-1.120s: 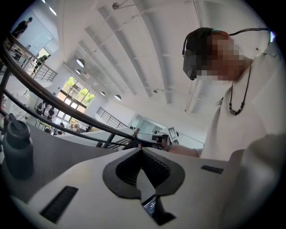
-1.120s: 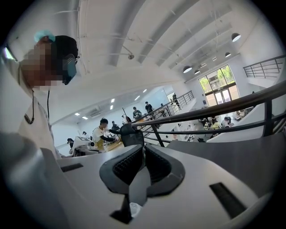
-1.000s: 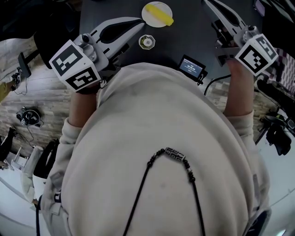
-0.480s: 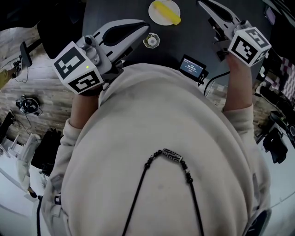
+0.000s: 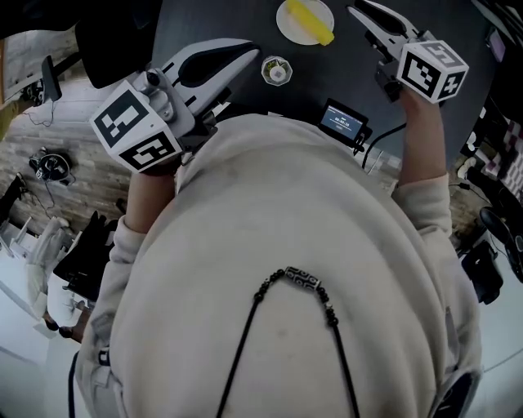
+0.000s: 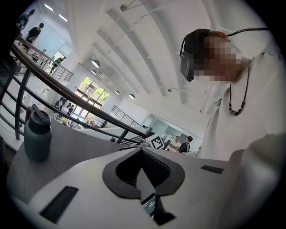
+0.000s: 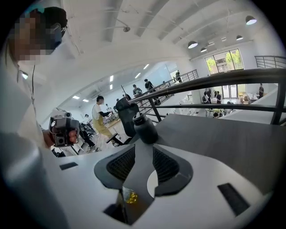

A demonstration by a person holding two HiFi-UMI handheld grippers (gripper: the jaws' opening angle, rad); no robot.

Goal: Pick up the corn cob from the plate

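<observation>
- A person in a cream sweatshirt (image 5: 278, 245) with a beaded necklace (image 5: 298, 276) is seen from above, standing at the near edge of a dark table (image 5: 327, 77) with a hand-held tool in each hand.
- The corn cob (image 5: 310, 20), bright yellow, lies on a small white plate (image 5: 288, 18) at the far side of the table. It is between the two tools and closer to the right one.
- The right claw (image 5: 359, 15) reaches out over the table, its tips just to the right of the plate and not touching the plate or the cob.
- In the right gripper view the two jaws are spreading apart. The gap between the ribbed pads is clear, with only table surface behind it.
- The left claw (image 5: 245, 51) sits at the near left of the table, well apart from the plate.
- In the left gripper view its jaws are pressed together at the tips, with nothing pinched between them.
- A small round cup (image 5: 276, 70) stands on the table, nearer than the plate and just right of the left claw's tips.
- A small device with a lit screen (image 5: 342, 121) sits at the near edge of the table, close to the person's chest.
- A dark bottle (image 6: 38, 136) stands on the table at the left of the left gripper view.
</observation>
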